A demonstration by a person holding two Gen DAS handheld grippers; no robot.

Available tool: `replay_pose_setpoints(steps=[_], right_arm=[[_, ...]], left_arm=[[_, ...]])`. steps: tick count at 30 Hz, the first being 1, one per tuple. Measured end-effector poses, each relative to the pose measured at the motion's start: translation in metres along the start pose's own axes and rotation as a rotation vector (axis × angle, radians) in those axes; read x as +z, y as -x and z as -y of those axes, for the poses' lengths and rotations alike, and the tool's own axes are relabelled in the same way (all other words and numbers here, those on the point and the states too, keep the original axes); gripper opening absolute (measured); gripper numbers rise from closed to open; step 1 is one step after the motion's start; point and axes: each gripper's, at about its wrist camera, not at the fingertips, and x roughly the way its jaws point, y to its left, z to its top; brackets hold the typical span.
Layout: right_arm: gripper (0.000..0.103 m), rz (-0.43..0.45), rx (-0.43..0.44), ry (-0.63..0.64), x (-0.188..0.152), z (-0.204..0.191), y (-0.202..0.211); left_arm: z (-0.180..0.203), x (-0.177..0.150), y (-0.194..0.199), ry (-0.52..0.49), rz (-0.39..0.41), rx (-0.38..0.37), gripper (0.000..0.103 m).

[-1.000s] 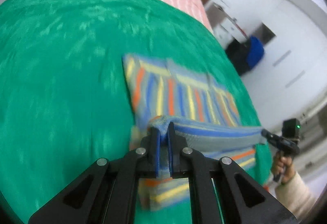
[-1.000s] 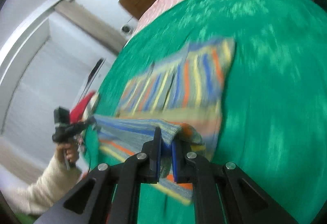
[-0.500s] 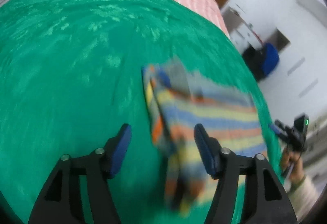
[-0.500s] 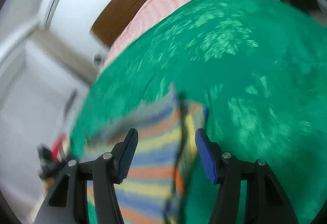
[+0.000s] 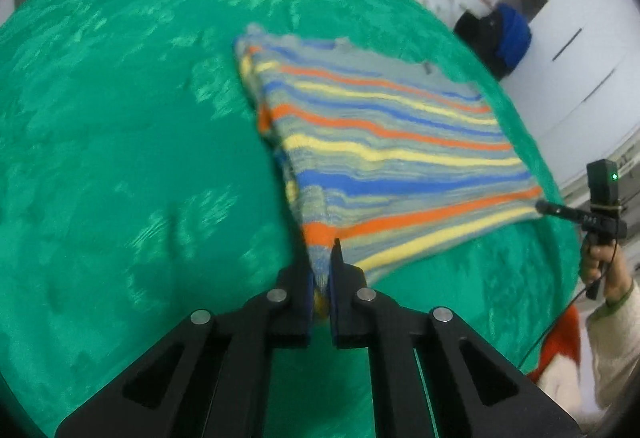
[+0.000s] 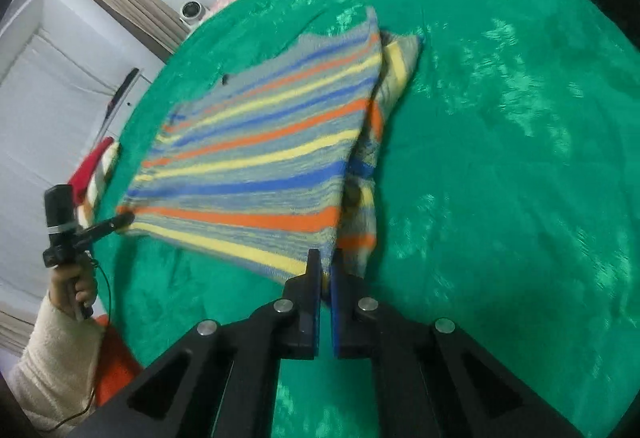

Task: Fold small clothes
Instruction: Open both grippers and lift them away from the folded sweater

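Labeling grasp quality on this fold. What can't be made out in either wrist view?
- Left wrist view: the striped garment corner inside the left claw; the fingers cover how much cloth is pinched.
- Right wrist view: same at the right claw.
- Both views: lower layers of the garment, covered by the top layer.
- Right wrist view: the red item beyond the green bedspread, too cut off to identify.

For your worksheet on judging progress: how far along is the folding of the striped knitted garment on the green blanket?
Done: the striped knitted garment already lies doubled, layered edges showing on the green blanket. In hand: the left tool and right tool each pinch a near corner. Left: carry those corners across for another fold, then let go.
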Motion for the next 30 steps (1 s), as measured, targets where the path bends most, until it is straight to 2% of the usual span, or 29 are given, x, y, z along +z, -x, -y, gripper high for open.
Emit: replay_pose_setpoints(steps=[2,4,6,7,8,9,10,11,12,13,15,17,19,22,30], right_arm=[[0.003,-0.044,-0.015,-0.027,-0.008,0.012,-0.011],[0.003,-0.070,-0.022,-0.036,-0.009,0.020,-0.028],[0.003,-0.040,-0.022,-0.035,-0.008,0.022,-0.030],[0.004,-0.028,-0.021,-0.036,-0.008,0.023,-0.028],[0.011,-0.013,-0.012,-0.034,-0.009,0.023,-0.024],[0.015,-0.003,-0.015,-0.029,-0.012,0.022,-0.018],[0.031,0.004,-0.035,-0.022,-0.015,0.018,-0.015],[0.046,0.029,-0.067,-0.004,-0.020,0.017,-0.006],[0.051,0.066,-0.084,0.016,-0.024,0.016,0.002],[0.054,0.097,-0.093,0.030,-0.030,0.020,0.013],[0.054,0.150,-0.104,0.041,-0.043,0.024,0.026],[0.055,0.208,-0.107,0.022,-0.055,0.031,0.034],[0.055,0.263,-0.150,0.024,-0.067,0.030,0.036],[0.057,0.330,-0.204,0.040,-0.087,0.027,0.034],[0.066,0.352,-0.259,0.086,-0.102,0.019,0.022]], left_arm=[[-0.005,-0.005,-0.022,0.033,-0.083,0.006,0.004],[-0.006,-0.008,-0.028,0.044,-0.066,0.020,0.008],[-0.009,-0.009,-0.023,0.083,-0.037,0.010,0.014],[-0.011,-0.014,-0.016,0.105,-0.018,0.005,0.023],[-0.010,-0.018,-0.009,0.108,0.001,0.022,0.031],[-0.007,-0.023,0.000,0.100,0.029,0.054,0.050],[-0.001,-0.030,0.011,0.074,0.073,0.114,0.070],[0.006,-0.036,0.020,0.048,0.108,0.153,0.077],[0.015,-0.042,0.028,0.017,0.146,0.186,0.085],[0.028,-0.050,0.036,-0.022,0.186,0.218,0.089],[0.045,-0.056,0.037,-0.073,0.220,0.265,0.092],[0.062,-0.059,0.032,-0.108,0.254,0.370,0.094],[0.069,-0.060,0.024,-0.098,0.277,0.478,0.096],[0.071,-0.058,0.008,-0.065,0.254,0.508,0.096],[0.081,-0.061,0.003,-0.089,0.254,0.552,0.096]])
